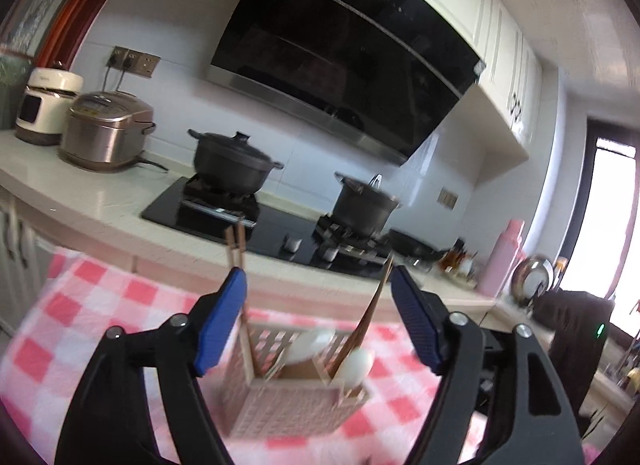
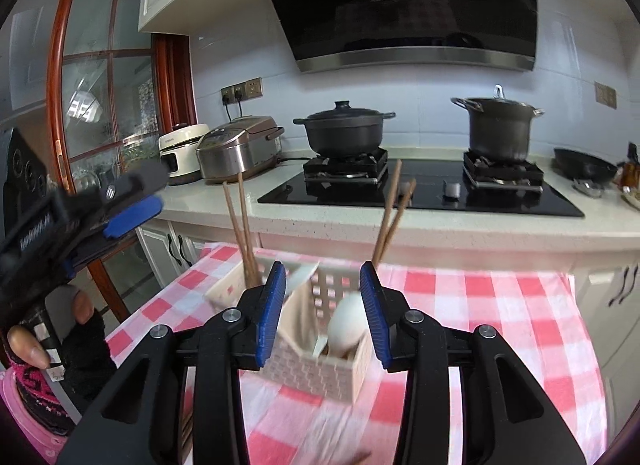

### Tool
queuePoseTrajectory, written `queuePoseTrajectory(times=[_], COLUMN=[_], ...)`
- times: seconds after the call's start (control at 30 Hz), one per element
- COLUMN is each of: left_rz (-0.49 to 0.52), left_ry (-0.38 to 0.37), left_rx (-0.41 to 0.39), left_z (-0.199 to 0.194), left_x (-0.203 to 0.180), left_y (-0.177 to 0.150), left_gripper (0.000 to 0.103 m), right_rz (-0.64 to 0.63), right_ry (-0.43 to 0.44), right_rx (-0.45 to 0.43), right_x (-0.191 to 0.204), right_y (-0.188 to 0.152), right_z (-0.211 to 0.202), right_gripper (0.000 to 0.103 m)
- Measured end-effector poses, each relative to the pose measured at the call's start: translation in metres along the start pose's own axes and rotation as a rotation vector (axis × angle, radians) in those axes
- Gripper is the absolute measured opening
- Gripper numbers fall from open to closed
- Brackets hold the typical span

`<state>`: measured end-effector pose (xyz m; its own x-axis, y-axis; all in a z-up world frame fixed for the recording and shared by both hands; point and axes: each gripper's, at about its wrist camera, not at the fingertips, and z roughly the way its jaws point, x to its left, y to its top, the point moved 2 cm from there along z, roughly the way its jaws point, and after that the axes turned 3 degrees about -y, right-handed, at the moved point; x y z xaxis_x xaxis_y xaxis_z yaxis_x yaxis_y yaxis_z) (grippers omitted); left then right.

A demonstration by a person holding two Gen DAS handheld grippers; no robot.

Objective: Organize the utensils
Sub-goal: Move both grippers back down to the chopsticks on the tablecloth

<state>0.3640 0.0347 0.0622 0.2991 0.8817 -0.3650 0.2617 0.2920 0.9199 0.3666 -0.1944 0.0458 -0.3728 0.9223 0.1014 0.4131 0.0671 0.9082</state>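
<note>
A pink lattice utensil basket (image 1: pixel 296 401) (image 2: pixel 320 365) stands on the pink checked cloth (image 1: pixel 80 345) (image 2: pixel 480 305). It holds two pairs of brown chopsticks, one at the left (image 1: pixel 236 249) (image 2: pixel 240 225) and one at the right (image 1: pixel 376 305) (image 2: pixel 390 217), and white spoons (image 1: pixel 356 365) (image 2: pixel 348 325). My left gripper (image 1: pixel 318 317) is open and empty, just in front of the basket. It also shows in the right wrist view (image 2: pixel 132 213), held by a gloved hand. My right gripper (image 2: pixel 324 305) is open and empty, with its jaws on either side of the basket.
Behind the cloth runs a counter with a black gas hob (image 2: pixel 420 193), a lidded black pot (image 2: pixel 344 129), a tall grey pot (image 2: pixel 500 129), two rice cookers (image 2: pixel 236 145) and a black pan (image 2: pixel 584 165). A pink bottle (image 1: pixel 504 261) stands at the right.
</note>
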Motion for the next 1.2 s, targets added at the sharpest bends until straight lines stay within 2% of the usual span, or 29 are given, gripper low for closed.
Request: queuePoseTrajectory(times=[0.1,0.17,0.3,0.67,0.97,1.2], left_rz=[0.046,0.077,0.119,0.091,0.070,0.081], left_ry=[0.041,0.071,0.150,0.368,0.412,0.432], left_rx=[0.036,0.069,0.115,0.264,0.376,0.432], left_z=[-0.023,-0.038,-0.061,-0.094,-0.091,-0.085], left_x=[-0.004,-0.007,-0.005,0.033,0.055,0.064], left_y=[-0.018,-0.032,-0.057,-0.113,-0.141,-0.155], left_gripper=[0.080,0.083,0.089,0.095,0.098,0.098], right_rz=[0.024,0.035,0.060,0.167,0.215,0.183], right_ry=[-0.012,-0.019,-0.048,-0.113,-0.191,-0.207], right_rx=[0.011,0.015,0.051,0.222,0.395,0.477], right_x=[0.005,0.008,0.016,0.014,0.004,0.016], right_y=[-0.015,-0.024,-0.050,-0.124,-0.163,-0.167], right_z=[-0.016,-0.024,-0.036,-0.034,-0.004,0.028], right_gripper=[0.040,0.045,0.046,0.046,0.046,0.045])
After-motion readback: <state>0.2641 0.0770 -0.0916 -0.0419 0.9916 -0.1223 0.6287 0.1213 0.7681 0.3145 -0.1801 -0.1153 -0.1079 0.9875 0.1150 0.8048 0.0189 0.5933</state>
